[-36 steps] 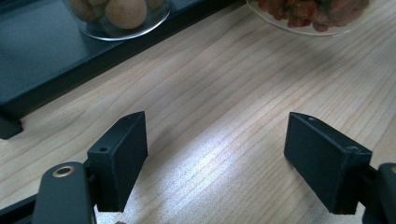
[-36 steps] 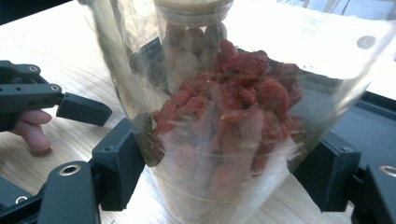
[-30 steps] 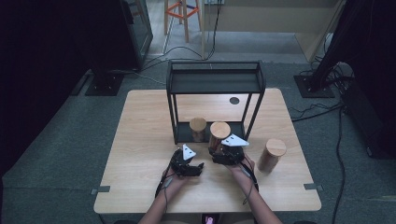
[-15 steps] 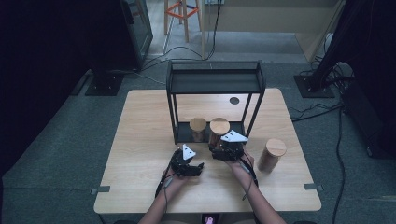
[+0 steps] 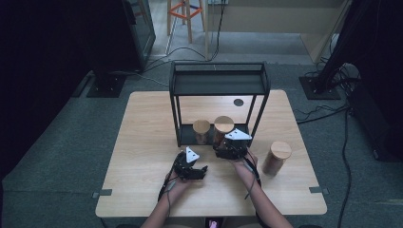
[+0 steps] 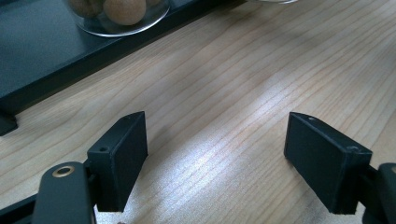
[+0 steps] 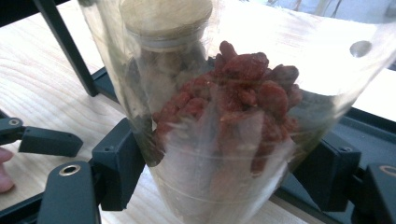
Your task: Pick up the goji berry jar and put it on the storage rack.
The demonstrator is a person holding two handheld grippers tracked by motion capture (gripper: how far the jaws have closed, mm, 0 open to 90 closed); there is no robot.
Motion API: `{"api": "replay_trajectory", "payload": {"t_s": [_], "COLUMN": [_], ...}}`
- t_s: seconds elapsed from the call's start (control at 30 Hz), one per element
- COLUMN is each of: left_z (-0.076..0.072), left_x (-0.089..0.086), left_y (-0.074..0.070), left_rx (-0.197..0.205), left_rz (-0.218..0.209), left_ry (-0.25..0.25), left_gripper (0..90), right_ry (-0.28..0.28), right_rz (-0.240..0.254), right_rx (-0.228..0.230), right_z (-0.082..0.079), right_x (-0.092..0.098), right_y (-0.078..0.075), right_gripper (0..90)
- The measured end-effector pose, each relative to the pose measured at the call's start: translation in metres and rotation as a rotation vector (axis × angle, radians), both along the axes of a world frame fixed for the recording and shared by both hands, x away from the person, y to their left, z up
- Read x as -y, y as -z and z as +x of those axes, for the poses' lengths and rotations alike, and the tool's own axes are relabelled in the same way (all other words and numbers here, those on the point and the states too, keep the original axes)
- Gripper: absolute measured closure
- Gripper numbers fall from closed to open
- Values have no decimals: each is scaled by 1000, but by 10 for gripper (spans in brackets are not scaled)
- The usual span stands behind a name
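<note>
My right gripper (image 7: 224, 163) is shut on a clear glass jar of dried red fruit (image 7: 233, 107), one jaw pressed against each side. In the high view this wooden-lidded jar (image 5: 223, 127) is at the front edge of the black rack (image 5: 218, 83), with the right gripper (image 5: 227, 142) just behind it. A second jar (image 5: 201, 130) stands on the rack's base beside it; it holds round brown balls (image 6: 122, 10). My left gripper (image 6: 215, 140) is open over bare wood with nothing between its jaws. It sits left of the right one, in front of the rack (image 5: 191, 164).
A third wooden-lidded jar (image 5: 276, 156) stands alone on the table to the right. The rack's black uprights (image 7: 65, 46) and base bar (image 6: 56, 70) lie close ahead. The wooden table (image 5: 142, 142) has bare room to the left. A small dark hole (image 5: 238, 102) marks the tabletop's rear.
The right gripper and its jar have edged slightly left toward the rack. The left gripper has stayed where it was.
</note>
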State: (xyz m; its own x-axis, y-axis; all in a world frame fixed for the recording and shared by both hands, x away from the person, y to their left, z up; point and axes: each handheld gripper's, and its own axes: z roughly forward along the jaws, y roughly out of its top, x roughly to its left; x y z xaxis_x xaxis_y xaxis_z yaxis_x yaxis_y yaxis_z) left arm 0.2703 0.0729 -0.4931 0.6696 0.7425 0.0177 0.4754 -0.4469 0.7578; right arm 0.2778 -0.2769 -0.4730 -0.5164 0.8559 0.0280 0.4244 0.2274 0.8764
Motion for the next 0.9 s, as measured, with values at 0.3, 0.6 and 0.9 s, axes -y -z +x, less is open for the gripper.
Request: {"api": "replay_trajectory", "payload": {"t_s": [0.3,0.6,0.9], "left_z": [0,0,0], "left_x": [0,0,0], "left_y": [0,0,-1], "left_rx": [0,-2,-1], "left_rz": [1,2,4], "left_ry": [1,1,2], "left_gripper": [215,215,215], "right_ry": [17,23,39], "right_rz": [-5,-9,-10], "right_rx": [-1,-3,-2], "right_z": [7,12,21], "right_x": [-4,-6,-10], "right_y": [-1,-1,0], "right_gripper": [247,247,248]}}
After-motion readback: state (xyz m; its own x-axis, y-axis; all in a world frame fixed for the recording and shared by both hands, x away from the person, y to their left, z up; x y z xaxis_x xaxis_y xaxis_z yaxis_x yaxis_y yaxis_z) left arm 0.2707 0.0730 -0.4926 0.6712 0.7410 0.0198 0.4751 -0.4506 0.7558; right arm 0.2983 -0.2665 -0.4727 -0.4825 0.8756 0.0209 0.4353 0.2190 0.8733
